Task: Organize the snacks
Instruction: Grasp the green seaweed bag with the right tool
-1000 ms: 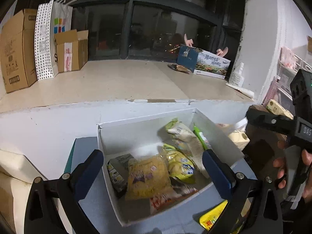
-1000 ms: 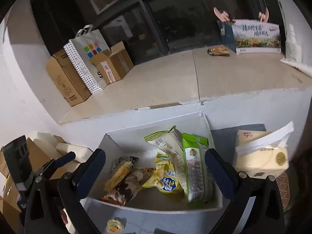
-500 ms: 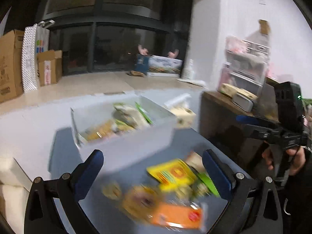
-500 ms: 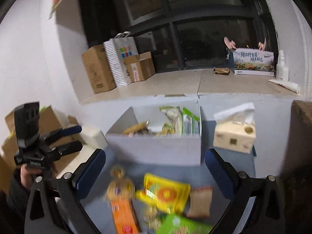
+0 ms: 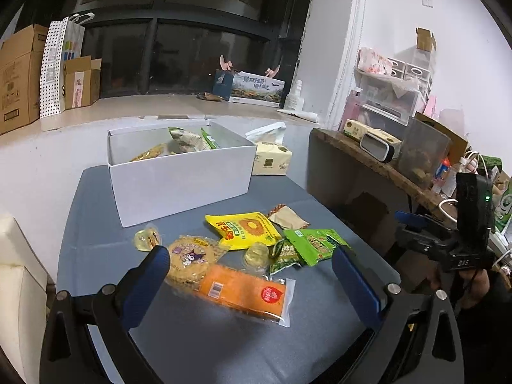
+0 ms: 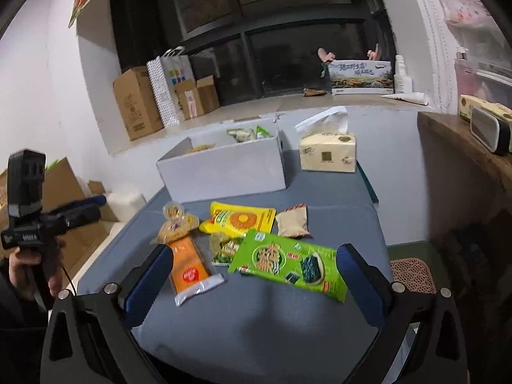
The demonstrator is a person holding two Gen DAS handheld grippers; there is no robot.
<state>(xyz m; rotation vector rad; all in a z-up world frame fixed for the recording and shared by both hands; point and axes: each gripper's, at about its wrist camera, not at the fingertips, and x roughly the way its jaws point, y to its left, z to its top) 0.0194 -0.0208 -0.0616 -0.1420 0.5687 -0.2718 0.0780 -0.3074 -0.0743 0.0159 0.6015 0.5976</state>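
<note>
I see left claw (image 5: 249,275) wide, empty | right claw (image 6: 252,275) wide, empty | snacks (image 5: 243,243) loose on tabletop (image 5: 96,243) just before white box (image 5: 179,179) | more packets inside box

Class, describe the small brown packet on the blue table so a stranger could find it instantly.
Start at the white box on the blue table. In front lies a yellow packet; right beside it sits the small brown packet, the only plain tan one, with red zigzag edging.
</note>
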